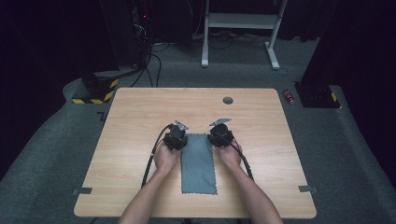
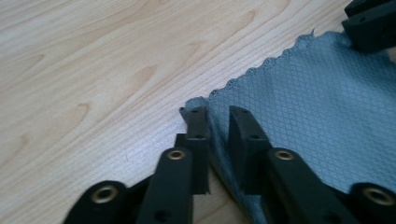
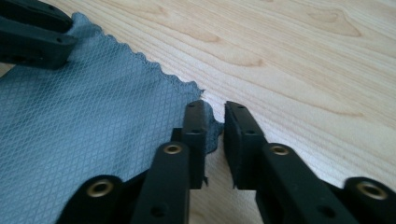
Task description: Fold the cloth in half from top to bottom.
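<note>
A grey cloth (image 1: 199, 163) lies flat on the wooden table (image 1: 140, 112), long side running away from me. My left gripper (image 1: 183, 138) sits at its far left corner and my right gripper (image 1: 211, 138) at its far right corner. In the left gripper view, the jaws (image 2: 217, 119) straddle the cloth's scalloped corner (image 2: 299, 107), with a narrow gap showing between the pads. In the right gripper view, the jaws (image 3: 214, 114) flank the other corner of the cloth (image 3: 93, 121), which curls up against one pad (image 3: 195, 119), with a slit of bare wood beside it.
A round grommet hole (image 1: 228, 100) sits near the table's far edge. Tape strips mark the front left (image 1: 83, 190) and front right (image 1: 308, 189). Beyond the table are a white stand (image 1: 240, 21), cables and a red can (image 1: 289, 96) on the carpet.
</note>
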`<act>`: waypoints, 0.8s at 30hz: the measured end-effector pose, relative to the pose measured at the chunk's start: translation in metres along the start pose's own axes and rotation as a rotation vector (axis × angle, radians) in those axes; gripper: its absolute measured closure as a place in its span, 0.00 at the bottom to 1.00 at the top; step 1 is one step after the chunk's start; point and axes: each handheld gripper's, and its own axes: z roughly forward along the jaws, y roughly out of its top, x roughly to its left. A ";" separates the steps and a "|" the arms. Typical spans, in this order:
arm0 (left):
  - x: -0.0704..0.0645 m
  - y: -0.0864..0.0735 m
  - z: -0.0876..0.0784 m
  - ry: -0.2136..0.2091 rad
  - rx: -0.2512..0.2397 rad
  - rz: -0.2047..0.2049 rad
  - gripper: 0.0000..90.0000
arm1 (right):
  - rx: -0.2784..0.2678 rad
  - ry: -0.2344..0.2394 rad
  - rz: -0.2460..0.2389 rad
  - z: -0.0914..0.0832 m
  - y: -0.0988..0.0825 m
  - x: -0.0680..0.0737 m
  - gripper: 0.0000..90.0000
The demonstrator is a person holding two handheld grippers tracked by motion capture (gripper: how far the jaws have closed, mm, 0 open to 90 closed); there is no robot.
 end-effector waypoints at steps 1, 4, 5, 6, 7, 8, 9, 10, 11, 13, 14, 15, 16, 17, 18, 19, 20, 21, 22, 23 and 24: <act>0.000 0.001 0.000 -0.004 0.007 0.004 0.91 | -0.001 0.006 -0.001 0.001 0.000 0.000 0.92; 0.000 0.002 0.002 -0.015 0.006 -0.001 0.98 | 0.005 0.015 -0.015 0.000 0.001 0.001 0.98; 0.001 0.002 0.002 -0.020 0.006 -0.002 0.98 | 0.005 0.014 -0.016 0.000 0.001 0.002 0.99; 0.001 0.002 0.001 -0.021 0.004 -0.001 0.99 | 0.006 0.012 -0.021 0.000 0.001 0.002 0.99; 0.001 0.002 0.000 -0.021 0.001 -0.001 0.99 | 0.003 0.012 -0.026 0.001 0.001 0.002 0.99; 0.002 0.002 -0.001 -0.024 -0.003 -0.002 0.99 | 0.001 0.012 -0.026 0.000 0.001 0.002 0.99; 0.003 0.002 -0.003 -0.024 -0.010 -0.005 0.99 | -0.003 0.011 -0.026 0.000 0.002 0.002 0.99; 0.004 0.002 -0.004 -0.029 -0.020 -0.011 0.99 | -0.007 0.009 -0.025 -0.001 0.002 0.003 0.99; 0.005 0.003 -0.006 -0.032 -0.027 -0.016 0.99 | -0.014 0.008 -0.031 -0.003 0.003 0.003 0.99; 0.006 0.003 -0.009 -0.039 -0.039 -0.023 0.99 | -0.027 0.008 -0.035 -0.005 0.004 0.003 0.99; 0.007 0.002 -0.010 -0.043 -0.043 -0.031 0.99 | -0.031 0.009 -0.032 -0.006 0.004 0.004 0.99; 0.008 0.002 -0.011 -0.045 -0.043 -0.033 0.99 | -0.030 0.010 -0.032 -0.007 0.005 0.004 0.99; 0.009 0.001 -0.012 -0.046 -0.044 -0.044 0.99 | -0.025 0.011 -0.040 -0.007 0.006 0.004 0.99; 0.010 0.000 -0.012 -0.043 -0.049 -0.054 0.99 | -0.027 0.007 -0.048 -0.007 0.009 0.005 0.99; 0.011 -0.001 -0.012 -0.042 -0.043 -0.059 0.99 | -0.030 0.009 -0.055 -0.008 0.012 0.006 0.99; 0.013 -0.002 -0.011 -0.040 -0.042 -0.066 0.99 | -0.028 0.007 -0.062 -0.008 0.015 0.007 0.99; 0.014 -0.003 -0.011 -0.041 -0.038 -0.074 0.99 | -0.032 0.001 -0.074 -0.007 0.017 0.009 0.99; 0.015 -0.004 -0.010 -0.043 -0.038 -0.086 0.99 | -0.029 0.002 -0.074 -0.005 0.017 0.010 0.99; 0.016 -0.005 -0.009 -0.046 -0.033 -0.093 0.99 | -0.017 0.004 -0.072 -0.003 0.018 0.010 0.99; 0.016 -0.005 -0.008 -0.045 -0.032 -0.097 0.99 | -0.001 0.002 -0.076 0.001 0.017 0.010 0.99; 0.016 -0.006 -0.007 -0.039 -0.027 -0.096 0.99 | 0.004 0.003 -0.073 0.003 0.017 0.010 0.99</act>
